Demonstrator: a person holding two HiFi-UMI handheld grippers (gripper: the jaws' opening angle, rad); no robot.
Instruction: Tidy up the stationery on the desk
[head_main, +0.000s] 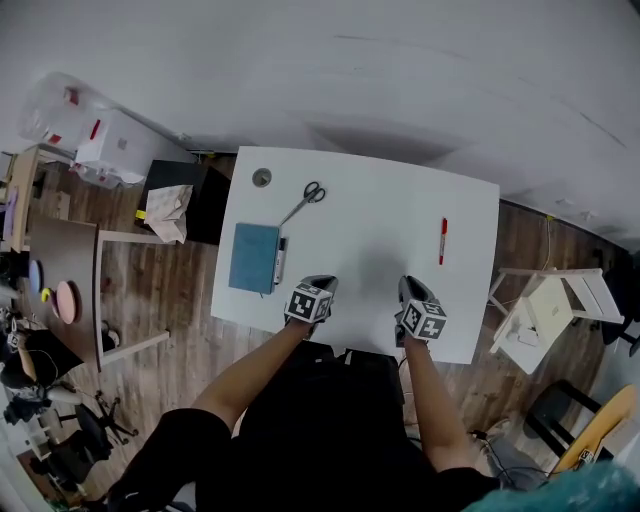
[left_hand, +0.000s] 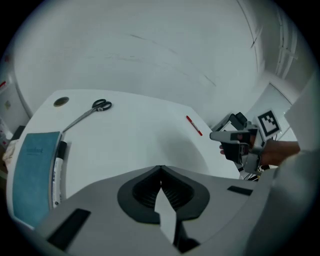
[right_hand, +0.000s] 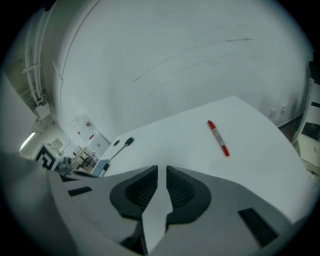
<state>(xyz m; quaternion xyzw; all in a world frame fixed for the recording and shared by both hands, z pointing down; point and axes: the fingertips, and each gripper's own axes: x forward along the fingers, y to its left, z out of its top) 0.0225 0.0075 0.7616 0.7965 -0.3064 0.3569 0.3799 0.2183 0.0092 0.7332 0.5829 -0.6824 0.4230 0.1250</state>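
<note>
Both grippers hover over the near edge of the white desk (head_main: 370, 220), each held by one bare forearm; the left gripper (head_main: 322, 284) sits left of the middle of that edge, and its own view shows the jaws closed tip to tip with nothing between them; the right gripper (head_main: 412, 286) is near it on the right, its jaws parted by only a thin slit, through which bare desk shows.

Just beyond the left gripper, by the desk's left edge, lies a blue notebook (head_main: 254, 258); a black marker (head_main: 281, 258) lies along its right side, touching or nearly so.

Toward the right edge, well apart from these, a red pen (head_main: 443, 241) lies alone.

Farther off, toward the far left corner, lie scissors (head_main: 304, 200); a round grey disc (head_main: 262, 178) sits nearest that corner.
</note>
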